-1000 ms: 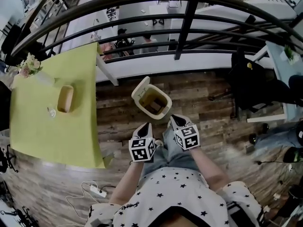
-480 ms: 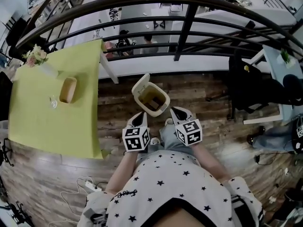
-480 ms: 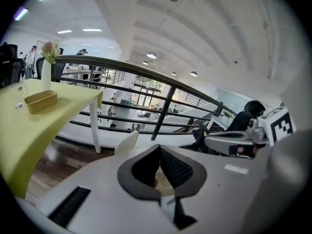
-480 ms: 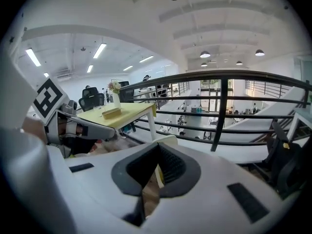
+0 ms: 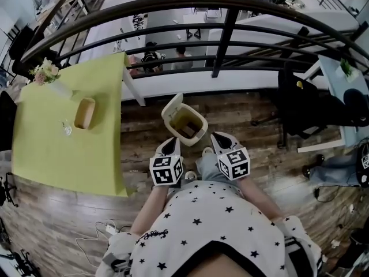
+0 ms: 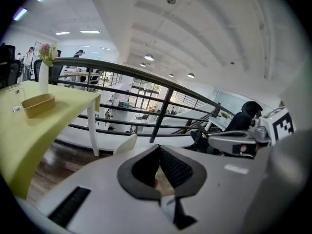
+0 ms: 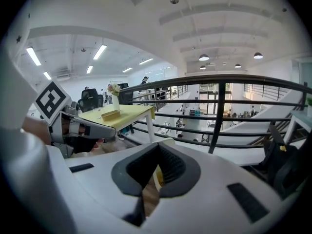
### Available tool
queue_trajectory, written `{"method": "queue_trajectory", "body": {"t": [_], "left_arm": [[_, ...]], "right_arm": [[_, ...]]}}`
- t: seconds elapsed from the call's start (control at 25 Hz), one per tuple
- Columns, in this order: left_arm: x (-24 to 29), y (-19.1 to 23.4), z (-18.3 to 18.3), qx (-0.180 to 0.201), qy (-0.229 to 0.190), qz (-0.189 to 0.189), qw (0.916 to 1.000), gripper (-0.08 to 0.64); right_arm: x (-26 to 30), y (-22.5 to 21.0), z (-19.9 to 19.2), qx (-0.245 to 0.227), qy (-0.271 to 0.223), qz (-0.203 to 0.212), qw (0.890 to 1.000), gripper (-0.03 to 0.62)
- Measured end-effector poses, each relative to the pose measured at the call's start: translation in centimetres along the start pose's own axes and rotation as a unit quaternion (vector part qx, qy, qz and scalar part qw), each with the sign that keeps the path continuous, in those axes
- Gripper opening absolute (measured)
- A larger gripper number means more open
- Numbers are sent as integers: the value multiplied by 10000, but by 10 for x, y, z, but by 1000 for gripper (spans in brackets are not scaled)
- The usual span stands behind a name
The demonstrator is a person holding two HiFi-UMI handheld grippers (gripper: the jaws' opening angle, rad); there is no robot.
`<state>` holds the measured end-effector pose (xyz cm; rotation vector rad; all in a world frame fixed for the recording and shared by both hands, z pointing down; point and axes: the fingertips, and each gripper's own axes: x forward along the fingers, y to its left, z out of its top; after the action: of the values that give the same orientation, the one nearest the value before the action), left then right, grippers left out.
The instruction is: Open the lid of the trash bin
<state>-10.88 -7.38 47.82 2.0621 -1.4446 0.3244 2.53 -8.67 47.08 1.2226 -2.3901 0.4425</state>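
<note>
Grey pads on the left gripper (image 6: pixel 161 179) are pressed together with nothing between them. The right gripper (image 7: pixel 155 172) is the same, shut and empty. From the head view both are held low and close to the person's body, left gripper (image 5: pixel 170 145) and right gripper (image 5: pixel 219 138) side by side, tips aimed forward at the trash bin (image 5: pixel 203 124). Neither touches it.

The bin stands on the wooden floor (image 5: pixel 253 117) just ahead of the tips, between them. Its lid (image 5: pixel 172 103) is tipped up and back at the far-left rim, so the mouth is exposed and a brownish liner and some contents show inside. Judgement: the opening is already done, and the tongs are likely parked shut near the waist because there's nothing left to grab.

The left gripper view catches the raised lid edge (image 6: pixel 126 143) just past the jaws.

Further out, a yellow-green table (image 5: pixel 57 154) stands left of the bin with a wooden tray (image 5: pixel 85 113) and a flower vase (image 5: pixel 49 74) on it. A dark railing (image 5: pixel 225 33) runs behind.
</note>
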Motion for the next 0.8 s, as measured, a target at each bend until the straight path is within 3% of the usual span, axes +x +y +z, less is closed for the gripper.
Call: {"method": "queue_trajectory", "body": {"t": [0.12, 0.8], "left_arm": [[0, 3, 0, 13, 5, 35, 10000, 11], [-15, 5, -7, 56, 33, 187, 9998, 11]], "right_arm": [[1, -1, 4, -130, -40, -133, 9998, -6], [-5, 10, 9, -70, -146, -3, 9999, -6]]}}
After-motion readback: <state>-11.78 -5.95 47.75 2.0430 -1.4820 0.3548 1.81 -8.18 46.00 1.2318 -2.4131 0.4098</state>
